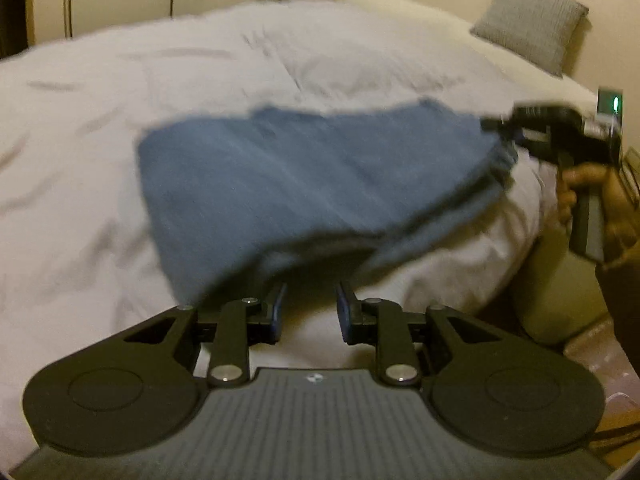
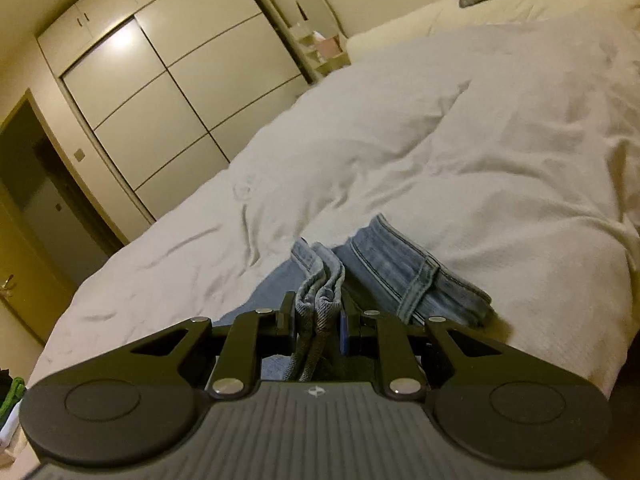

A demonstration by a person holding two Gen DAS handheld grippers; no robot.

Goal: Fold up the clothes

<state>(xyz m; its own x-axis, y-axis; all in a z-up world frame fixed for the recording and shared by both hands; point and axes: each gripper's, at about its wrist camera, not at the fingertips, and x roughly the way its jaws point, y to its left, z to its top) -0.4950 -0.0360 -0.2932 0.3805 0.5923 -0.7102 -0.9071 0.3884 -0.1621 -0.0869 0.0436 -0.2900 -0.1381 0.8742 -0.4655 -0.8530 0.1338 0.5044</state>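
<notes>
A pair of blue jeans [image 1: 312,176], folded into a broad panel, hangs blurred just above the white duvet [image 1: 80,160]. Its near edge drops onto the fingertips of my left gripper [image 1: 310,292] and hides them; the fingers stand narrowly apart and seem to pinch that edge. At the right, a hand holds my right gripper [image 1: 494,126], clamped on the far corner of the jeans. In the right wrist view, my right gripper [image 2: 318,312] is shut on a bunched fold of denim [image 2: 320,280]. The waistband with a belt loop [image 2: 416,280] lies just beyond it on the duvet [image 2: 440,140].
The bed fills both views. A grey pillow [image 1: 528,20] leans at the head of the bed. A tall sliding-door wardrobe [image 2: 160,80] and a dark doorway [image 2: 40,200] stand past the bed's far side, with a small shelf and oval mirror [image 2: 320,36] beside them.
</notes>
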